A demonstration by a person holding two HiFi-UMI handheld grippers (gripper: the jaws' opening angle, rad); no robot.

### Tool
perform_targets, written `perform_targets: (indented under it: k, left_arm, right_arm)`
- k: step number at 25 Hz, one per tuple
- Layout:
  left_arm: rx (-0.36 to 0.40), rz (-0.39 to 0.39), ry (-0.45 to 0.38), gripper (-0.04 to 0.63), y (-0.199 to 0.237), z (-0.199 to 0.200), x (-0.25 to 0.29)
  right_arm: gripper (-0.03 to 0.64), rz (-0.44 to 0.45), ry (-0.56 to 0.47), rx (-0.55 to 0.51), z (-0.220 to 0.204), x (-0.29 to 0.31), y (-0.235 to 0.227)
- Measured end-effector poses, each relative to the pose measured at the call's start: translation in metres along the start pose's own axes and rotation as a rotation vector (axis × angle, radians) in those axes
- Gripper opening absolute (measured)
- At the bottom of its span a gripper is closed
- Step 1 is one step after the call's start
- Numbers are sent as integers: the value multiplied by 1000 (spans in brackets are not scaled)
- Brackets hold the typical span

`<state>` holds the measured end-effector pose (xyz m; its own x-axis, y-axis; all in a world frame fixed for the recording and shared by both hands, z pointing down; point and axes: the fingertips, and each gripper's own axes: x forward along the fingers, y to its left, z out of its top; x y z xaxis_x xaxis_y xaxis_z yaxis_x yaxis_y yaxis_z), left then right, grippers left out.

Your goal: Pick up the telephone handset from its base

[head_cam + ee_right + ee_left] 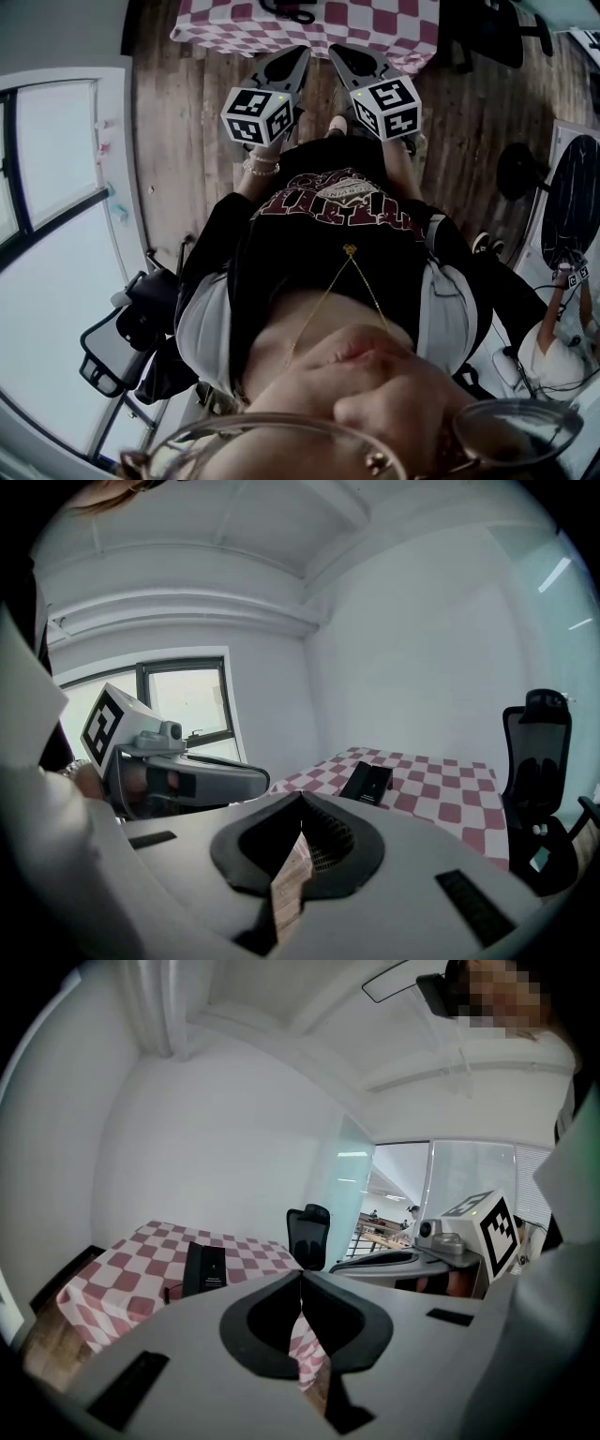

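Left gripper (302, 1274): jaws fully together, tips meeting in one thin seam, nothing between them. In the head view it is held out in front of the person's body (300, 52), its marker cube uppermost, pointing towards the table.

Right gripper (302, 797): jaws likewise closed tip to tip, empty. Through the slot below the pads only floor and a strip of checked cloth show. It sits just beside the left one in the head view (337, 52), the two roughly parallel and not touching.

Task object: black telephone (204, 1269), lying on the table under a red-and-white checked cloth (122, 1283). From the right gripper view it reads as a flat dark slab (367, 783) near the middle of the cloth (441, 780). Handset and base cannot be separated at this range. In the head view only a dark shape with a looped cord shows at the top edge (286, 11) (partly cut off by the frame).

Both grippers are well apart from the telephone; neither reaches the table edge (375, 23).

Surroundings: brown wooden plank floor (187, 141) under the person; black high-backed office chair (309, 1232) beyond the table, also at the right in the right gripper view (539, 752).
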<state>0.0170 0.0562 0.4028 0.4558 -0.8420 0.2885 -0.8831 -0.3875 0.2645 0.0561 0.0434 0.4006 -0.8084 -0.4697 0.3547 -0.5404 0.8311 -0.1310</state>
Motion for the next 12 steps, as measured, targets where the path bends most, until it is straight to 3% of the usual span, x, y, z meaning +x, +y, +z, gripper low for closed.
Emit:
perform_targets:
  k: [12]
  left_arm:
    - [-1, 69, -9, 11, -5, 2, 44]
  right_arm:
    - [18, 39, -24, -15, 4, -3, -52]
